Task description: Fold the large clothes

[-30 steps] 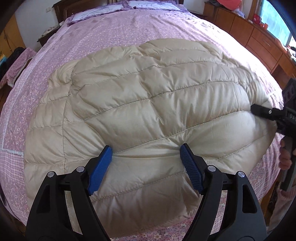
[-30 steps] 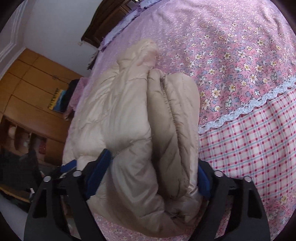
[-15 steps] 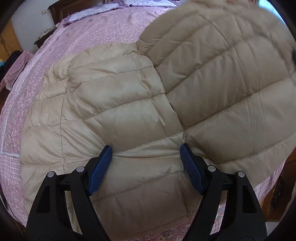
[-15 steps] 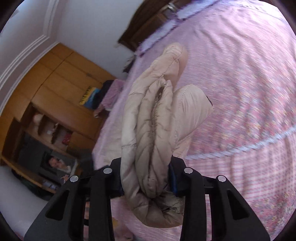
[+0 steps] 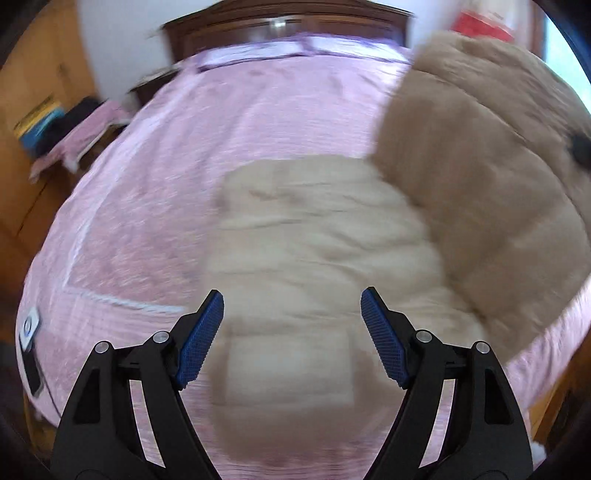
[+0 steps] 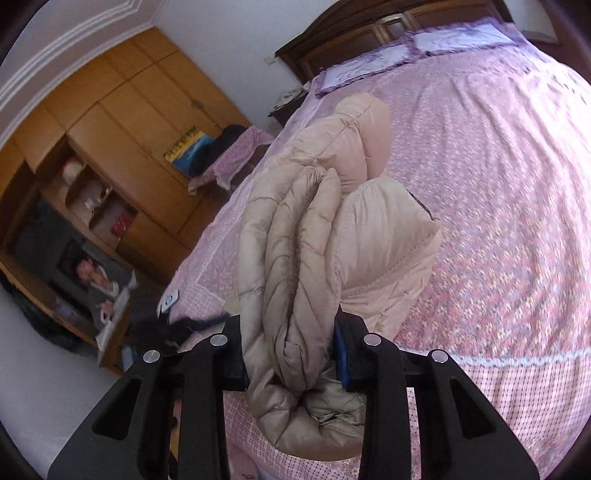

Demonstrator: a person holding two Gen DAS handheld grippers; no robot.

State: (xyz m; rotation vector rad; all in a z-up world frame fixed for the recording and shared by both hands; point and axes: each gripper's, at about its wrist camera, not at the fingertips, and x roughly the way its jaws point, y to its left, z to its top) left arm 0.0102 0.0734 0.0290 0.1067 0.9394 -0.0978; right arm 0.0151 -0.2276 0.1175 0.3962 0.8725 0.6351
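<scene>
A beige quilted down jacket (image 5: 317, 236) lies on the pink floral bed (image 5: 207, 133); its right part (image 5: 480, 155) is lifted and folded over in the air. My left gripper (image 5: 291, 332) is open and empty, above the jacket's near part. My right gripper (image 6: 291, 354) is shut on a thick bunch of the jacket (image 6: 306, 258) and holds it above the bed (image 6: 498, 184). The left wrist view is motion-blurred.
A wooden headboard (image 5: 288, 22) and pillows stand at the far end of the bed. Wooden wardrobes and shelves (image 6: 110, 155) line the left wall, with a cloth-covered bedside stand (image 6: 229, 162). A small white device (image 5: 27, 328) lies on the bed's near left edge.
My right gripper has lifted its bunched side of the jacket higher and carried it over the rest. My left gripper has pulled back from the jacket and swung left, showing more bare bed.
</scene>
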